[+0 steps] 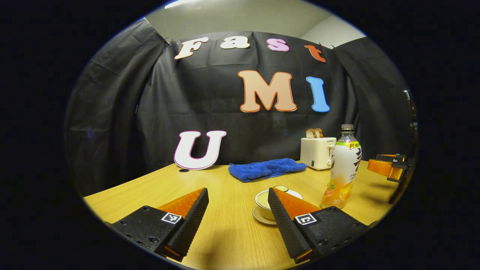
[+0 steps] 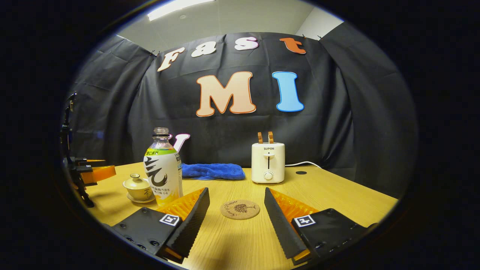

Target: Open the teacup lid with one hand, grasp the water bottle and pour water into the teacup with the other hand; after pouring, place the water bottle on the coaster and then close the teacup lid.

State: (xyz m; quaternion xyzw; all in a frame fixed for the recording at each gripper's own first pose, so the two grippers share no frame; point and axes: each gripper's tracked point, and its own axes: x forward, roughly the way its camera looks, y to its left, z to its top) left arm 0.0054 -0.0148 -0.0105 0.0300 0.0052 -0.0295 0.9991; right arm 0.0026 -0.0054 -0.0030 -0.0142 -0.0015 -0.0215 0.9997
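Left gripper (image 1: 238, 204) spread wide, empty, lower centre of left gripper view. Teacup (image 1: 267, 204) w/ lid (image 1: 280, 188) on, lower right, partly behind a finger. Water bottle (image 1: 343, 168) just right of it, close. Judgement: centre on lid knob, lift straight, avoid bottle.

Right gripper (image 2: 236, 204) wide, empty; coaster (image 2: 240, 209) between its fingers. Toaster (image 2: 268, 163), blue cloth (image 2: 212, 170) behind, clear of path.

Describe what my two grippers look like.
The handheld two-finger left gripper and right gripper look alike. Each has two wedge-shaped fingers with finely ribbed inner faces, widening into flat bolted blocks. Each finger carries a small square black-and-white marker tag.
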